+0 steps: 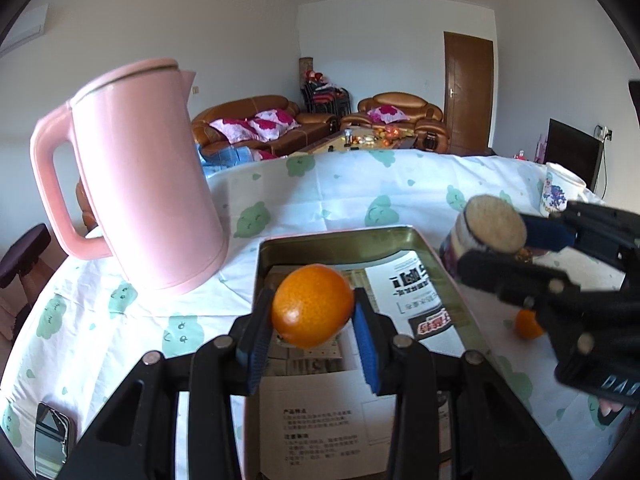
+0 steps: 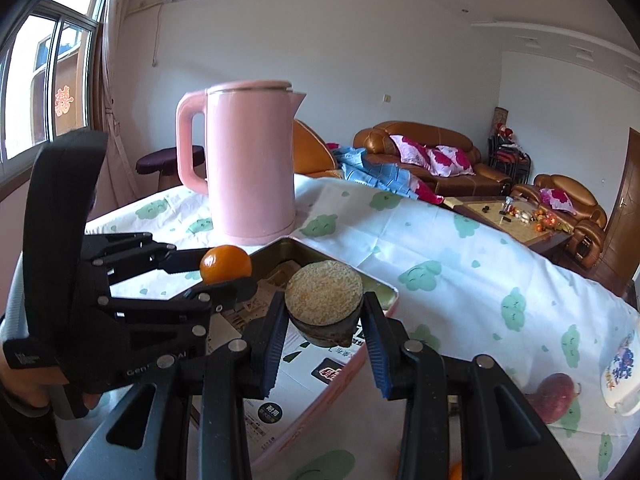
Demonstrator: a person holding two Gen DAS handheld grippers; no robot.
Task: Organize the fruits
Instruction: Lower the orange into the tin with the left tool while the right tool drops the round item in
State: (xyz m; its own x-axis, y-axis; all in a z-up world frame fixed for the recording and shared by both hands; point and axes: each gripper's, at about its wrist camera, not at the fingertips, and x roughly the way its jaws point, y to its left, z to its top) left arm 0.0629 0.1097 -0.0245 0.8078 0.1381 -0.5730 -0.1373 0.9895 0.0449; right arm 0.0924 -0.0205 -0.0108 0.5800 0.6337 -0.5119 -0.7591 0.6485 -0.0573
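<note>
Cloud-print tablecloth, centre frame: your left gripper clamps a small orange mandarin, your right gripper a cut fruit stub, both above the paper-lined metal tin tray, which holds no fruit yet; another mandarin waits lower right.

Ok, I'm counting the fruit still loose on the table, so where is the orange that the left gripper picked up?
The orange is clamped in the left gripper, held above the tin tray, with the pink kettle to its left.
</note>
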